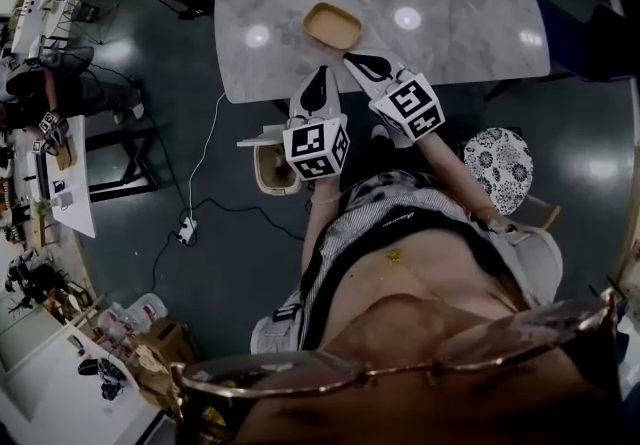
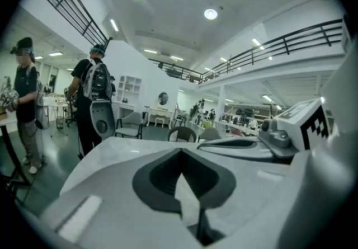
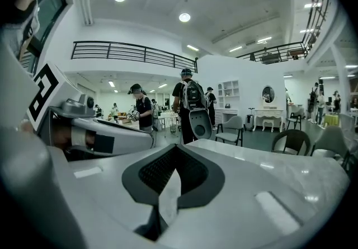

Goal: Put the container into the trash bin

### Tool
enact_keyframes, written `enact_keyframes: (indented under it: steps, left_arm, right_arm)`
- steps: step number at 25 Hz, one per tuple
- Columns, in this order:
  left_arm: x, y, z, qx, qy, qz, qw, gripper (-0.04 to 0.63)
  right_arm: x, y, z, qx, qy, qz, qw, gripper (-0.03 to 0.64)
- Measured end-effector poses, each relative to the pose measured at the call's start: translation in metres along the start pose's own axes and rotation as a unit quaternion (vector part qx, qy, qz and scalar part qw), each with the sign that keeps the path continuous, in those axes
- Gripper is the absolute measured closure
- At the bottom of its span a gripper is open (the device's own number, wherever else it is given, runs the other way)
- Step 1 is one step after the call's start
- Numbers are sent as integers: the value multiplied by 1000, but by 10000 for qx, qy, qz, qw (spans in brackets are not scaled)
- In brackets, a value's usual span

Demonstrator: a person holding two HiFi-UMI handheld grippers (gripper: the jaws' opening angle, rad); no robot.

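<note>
Black pads point(image 3: 156, 174) of the right hand-held gripper point(image 3: 174, 150) are pressed together along their whole seam with nothing pinched between them. Its own view looks past the tips across pale stone into the room, where people stand well off. Just beside it, the left hand-held gripper point(image 2: 182, 151) is in the same state, its jaws pressed together and empty. In the head view the two lie side by side, the right hand-held gripper point(image 1: 358, 61) a little further forward than the left hand-held gripper point(image 1: 321, 75), and both point at the near edge of the marble worktop point(image 1: 450, 23). The container point(image 1: 332, 25), a shallow tan tray, sits on that worktop just ahead of the right tips. It is close to them but apart, and neither tool touches it. The trash bin point(image 1: 272, 173) stands on the dark floor point(image 1: 200, 273) behind and below the left tool, beside the worktop's edge and partly hidden by that tool's marker cube. A white flap shows at its top. As I read it, the task has hardly begun: nothing is grasped and the container has not yet been lifted. What is left is to open a pair of jaws, take the tray by its rim, carry it back off the worktop and let it go over the bin.
</note>
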State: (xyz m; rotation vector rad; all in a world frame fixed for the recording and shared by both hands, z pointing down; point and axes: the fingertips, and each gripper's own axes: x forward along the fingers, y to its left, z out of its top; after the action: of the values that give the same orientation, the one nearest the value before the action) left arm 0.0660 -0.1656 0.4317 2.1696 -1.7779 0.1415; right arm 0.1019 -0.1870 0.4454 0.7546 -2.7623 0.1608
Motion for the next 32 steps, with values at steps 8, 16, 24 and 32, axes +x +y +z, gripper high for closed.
enact_keyframes:
  steps: [8,16,24,32]
  left_arm:
    - [16,10,-4,-104,54,-16,9999,594]
    - [46,28,0,95,241,-323,9991,594]
    - [76,56,12,230,352,-762,9962,594]
    - [94,79,8,356,473,-1137,9918,594]
  right_arm:
    - [12,-13,-8,-32,170,-64,9998,591]
    - [36,-35,-7,120,262,-539,9981,591]
    - [73,-52,-2,152,346,-928,9950,591]
    - [105,-61,-9,253,462,-1160,9919,591]
